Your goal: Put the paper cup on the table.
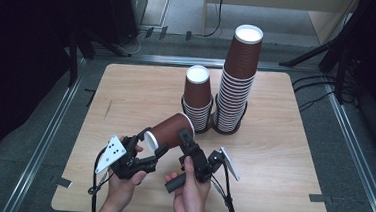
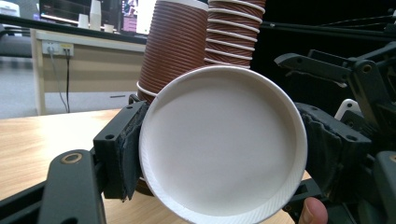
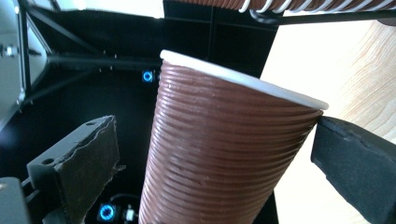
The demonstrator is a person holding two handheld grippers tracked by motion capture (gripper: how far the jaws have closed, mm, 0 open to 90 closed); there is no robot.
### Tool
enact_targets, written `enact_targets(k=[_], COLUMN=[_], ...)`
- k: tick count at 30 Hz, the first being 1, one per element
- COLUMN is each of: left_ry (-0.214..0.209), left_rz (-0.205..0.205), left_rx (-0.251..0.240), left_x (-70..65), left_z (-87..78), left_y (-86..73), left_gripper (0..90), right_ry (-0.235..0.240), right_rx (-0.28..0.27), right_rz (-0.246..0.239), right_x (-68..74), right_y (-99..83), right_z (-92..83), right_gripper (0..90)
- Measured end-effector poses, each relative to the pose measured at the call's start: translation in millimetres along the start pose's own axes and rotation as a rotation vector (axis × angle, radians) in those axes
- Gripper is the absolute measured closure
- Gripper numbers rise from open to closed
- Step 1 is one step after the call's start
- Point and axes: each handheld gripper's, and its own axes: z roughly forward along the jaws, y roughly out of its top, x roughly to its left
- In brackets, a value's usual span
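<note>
A brown ribbed paper cup (image 1: pixel 170 130) is lying tilted in the air between the two tongs, above the desk (image 1: pixel 272 157). The left tongs (image 1: pixel 149 151) are clamping its white base end, a pad pressing on either side. The right tongs (image 1: pixel 185 138) are standing apart around the cup's wider end, one pad touching under the rim, the other clear of the wall. Beyond both tongs, a short stack of cups (image 1: pixel 197 99) and a taller stack (image 1: pixel 238 79) are standing side by side.
</note>
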Motion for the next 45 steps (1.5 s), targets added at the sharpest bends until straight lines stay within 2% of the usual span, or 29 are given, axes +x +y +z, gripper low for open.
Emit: enact_targets(k=[4, 6, 8, 14, 25, 30, 36, 45], left_ry=[-0.008, -0.011, -0.016, -0.03, -0.056, -0.066, -0.078, -0.088], left_rz=[-0.002, 0.006, 0.012, 0.02, 0.032, 0.039, 0.04, 0.043], left_rx=[0.0, 0.003, 0.004, 0.009, 0.018, 0.018, 0.024, 0.043], left_x=[-1.4, -2.4, -3.6, -6.4, -9.6, -9.2, -8.1, -8.1], left_z=[0.5, 1.1, 1.7, 3.2, 5.0, 4.9, 4.7, 4.7], left_y=[-0.4, -0.9, -1.5, -2.7, -4.4, -4.7, -4.3, -3.7], left_gripper=[23.1, 23.1, 23.1, 23.2, 23.2, 23.2, 23.0, 22.5], right_ry=[-0.029, -0.027, -0.032, -0.039, -0.049, -0.061, -0.058, -0.05], right_rx=[0.012, 0.012, 0.011, 0.001, -0.001, 0.002, 0.007, 0.01], right_rz=[0.051, 0.066, 0.041, 0.068, 0.082, 0.103, 0.1, 0.053], right_x=[-3.1, -3.4, -2.6, -2.6, -3.6, -3.0, -2.2, -1.6], right_y=[1.3, 1.7, 1.2, 1.8, 4.7, 5.9, 6.5, 6.8], right_z=[4.7, 6.2, 7.7, 10.4, 12.9, 12.4, 11.2, 8.6], right_gripper=[0.8, 0.8, 0.8, 0.8, 0.9, 6.3, 8.0, 9.2])
